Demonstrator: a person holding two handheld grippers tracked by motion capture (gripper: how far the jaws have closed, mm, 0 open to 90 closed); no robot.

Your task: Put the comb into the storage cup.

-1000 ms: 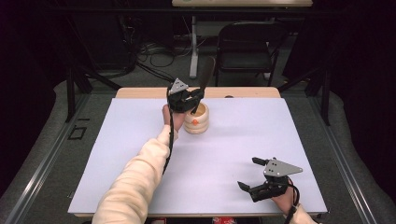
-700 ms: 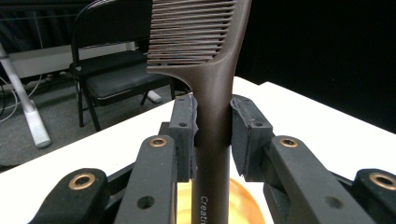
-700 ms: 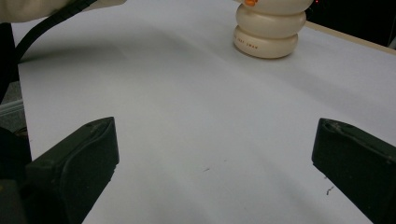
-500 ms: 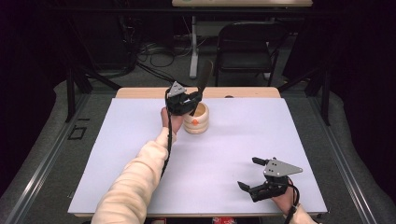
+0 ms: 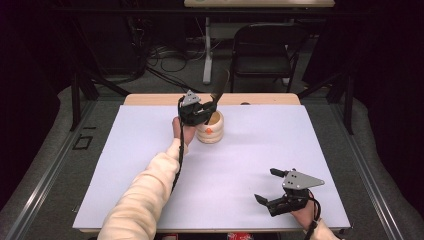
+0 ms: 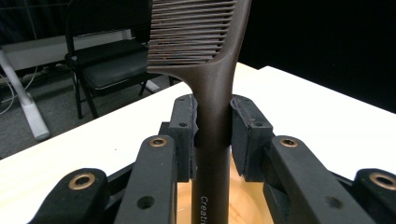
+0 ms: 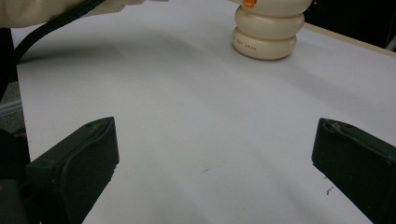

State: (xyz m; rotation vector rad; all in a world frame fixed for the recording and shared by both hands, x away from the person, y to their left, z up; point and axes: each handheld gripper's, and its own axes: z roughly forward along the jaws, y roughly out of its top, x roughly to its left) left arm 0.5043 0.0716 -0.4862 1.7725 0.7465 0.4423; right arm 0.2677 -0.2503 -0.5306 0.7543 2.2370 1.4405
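Observation:
A dark brown comb (image 6: 205, 70) stands upright, teeth up, and my left gripper (image 6: 212, 133) is shut on its handle. In the high view the left gripper (image 5: 202, 111) hangs just over a cream ribbed cup (image 5: 211, 129) near the table's far edge, the comb (image 5: 219, 90) sticking up and away from it. The comb's handle end points down into the cup's pale inside (image 6: 243, 205). My right gripper (image 5: 267, 186) rests low near the front right of the white table, open, nothing between its jaws. The right gripper view has the cup (image 7: 268, 30) far ahead, an orange mark on it.
The white sheet (image 5: 150, 165) covers most of the wooden table (image 5: 150, 99). A black chair (image 5: 262, 50) and cables lie on the floor beyond the far edge. The person's cream sleeve (image 5: 142, 200) reaches across the left middle of the table.
The left gripper with the comb has shifted only slightly above the cup. The right gripper has stayed in place.

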